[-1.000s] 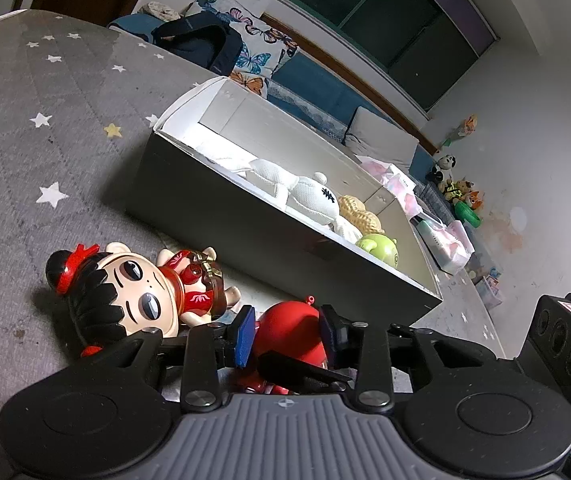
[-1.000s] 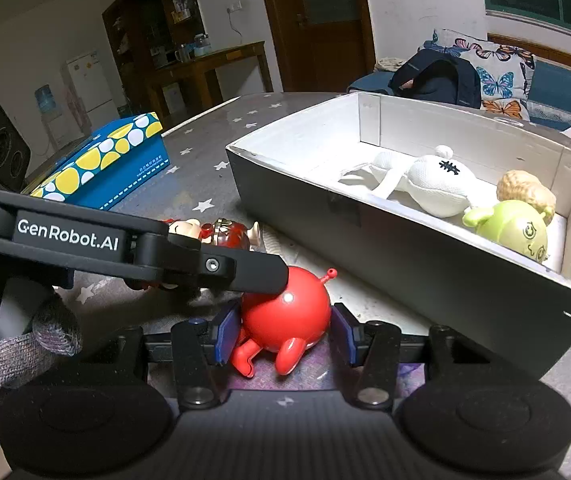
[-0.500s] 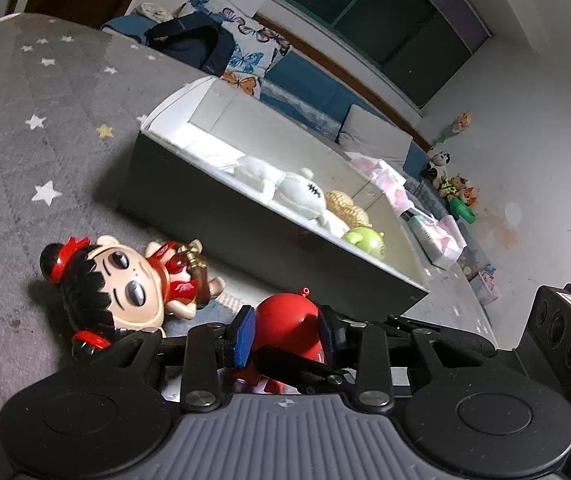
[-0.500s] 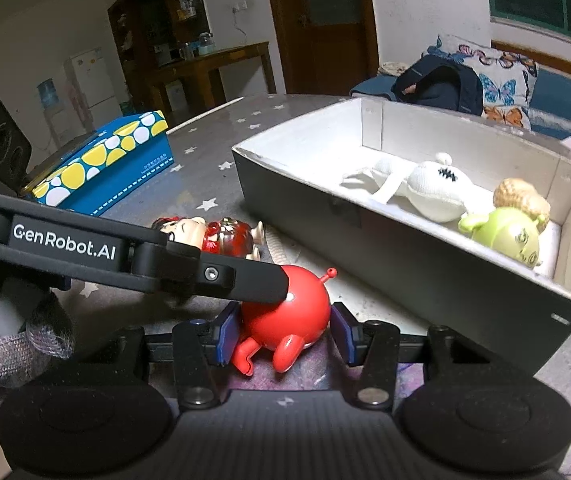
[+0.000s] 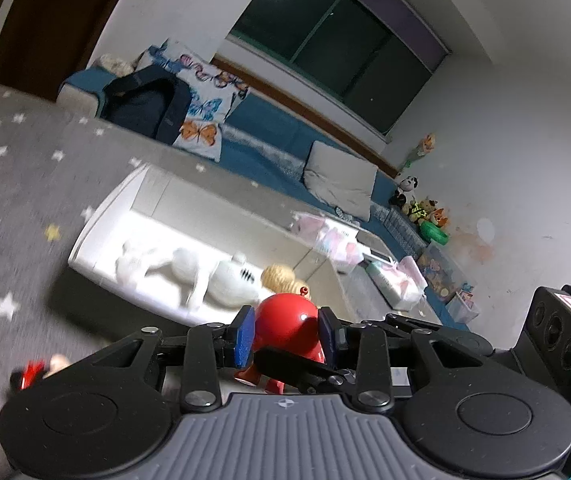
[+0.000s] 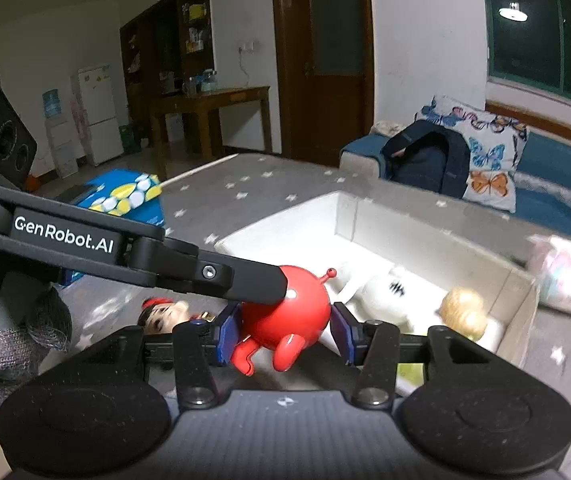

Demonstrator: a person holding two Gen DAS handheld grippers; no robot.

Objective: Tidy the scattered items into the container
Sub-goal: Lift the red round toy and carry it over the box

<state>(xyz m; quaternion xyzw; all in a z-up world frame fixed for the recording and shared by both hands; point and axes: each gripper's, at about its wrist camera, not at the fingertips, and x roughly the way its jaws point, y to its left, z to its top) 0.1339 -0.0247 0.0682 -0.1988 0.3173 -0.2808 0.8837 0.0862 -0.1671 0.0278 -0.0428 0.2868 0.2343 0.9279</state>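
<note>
A: We hold the red round toy [image 5: 287,330] with both tools at once; the left gripper [image 5: 285,334] clamps its flanks, the right gripper [image 6: 283,330] does the same, and each tool's finger crosses the other's view; neither hand is nearer.

B: Agreed; the toy hangs clear of the star-patterned mat [image 5: 25,184]; the open box [image 6: 519,312] lies ahead and slightly right of us, its long axis running from the near left corner to the far right.

A: Inside we see, left to right, a white plush [image 6: 389,292], a tan figure [image 6: 463,312] and something green, mostly hidden.

B: The black-haired doll [image 6: 163,314] waits on the mat near the box's front wall; we judge the carry must clear that wall.
</note>
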